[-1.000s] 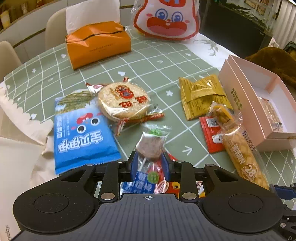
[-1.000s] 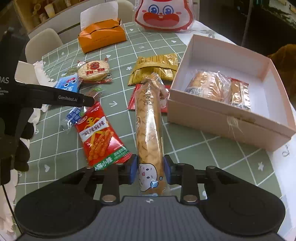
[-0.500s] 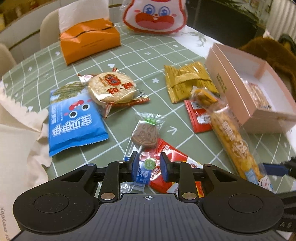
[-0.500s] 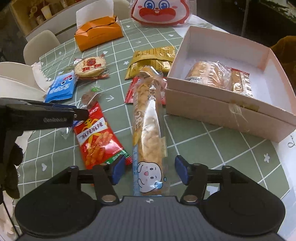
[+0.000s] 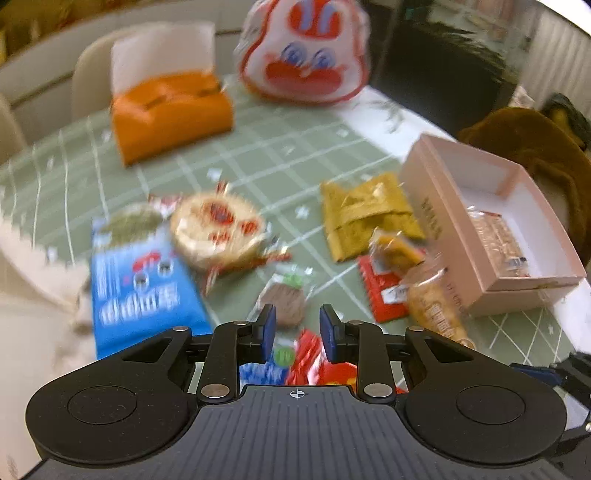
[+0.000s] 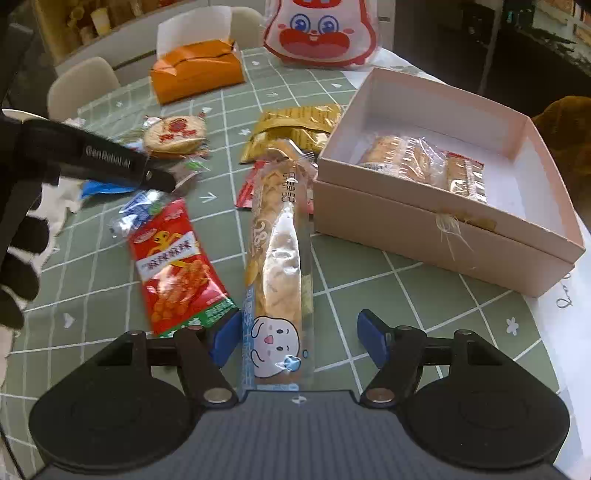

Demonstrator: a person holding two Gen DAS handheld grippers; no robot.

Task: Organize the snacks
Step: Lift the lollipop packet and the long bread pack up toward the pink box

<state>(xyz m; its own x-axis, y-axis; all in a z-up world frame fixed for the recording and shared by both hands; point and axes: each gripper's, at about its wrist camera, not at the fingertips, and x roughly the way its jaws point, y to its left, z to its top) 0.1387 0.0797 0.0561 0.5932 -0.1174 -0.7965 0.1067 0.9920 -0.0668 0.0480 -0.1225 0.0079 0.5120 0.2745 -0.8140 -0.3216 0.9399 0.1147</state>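
Right gripper [image 6: 295, 338] — jaws opening astride the long pack [image 6: 277, 266], lying on the table beside the box [image 6: 436, 225]. Left gripper [image 5: 297, 328] — narrowly parted, empty (above the lollipop [image 5: 284, 302]). Next: regrip, box it.

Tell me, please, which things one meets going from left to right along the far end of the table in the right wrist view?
Orange tissue box → cartoon rabbit bag → pink box, which lies nearer.

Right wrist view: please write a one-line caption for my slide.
Right tool opening, pads clear of the long pastry pack lying on the green tablecloth beside the pink box.
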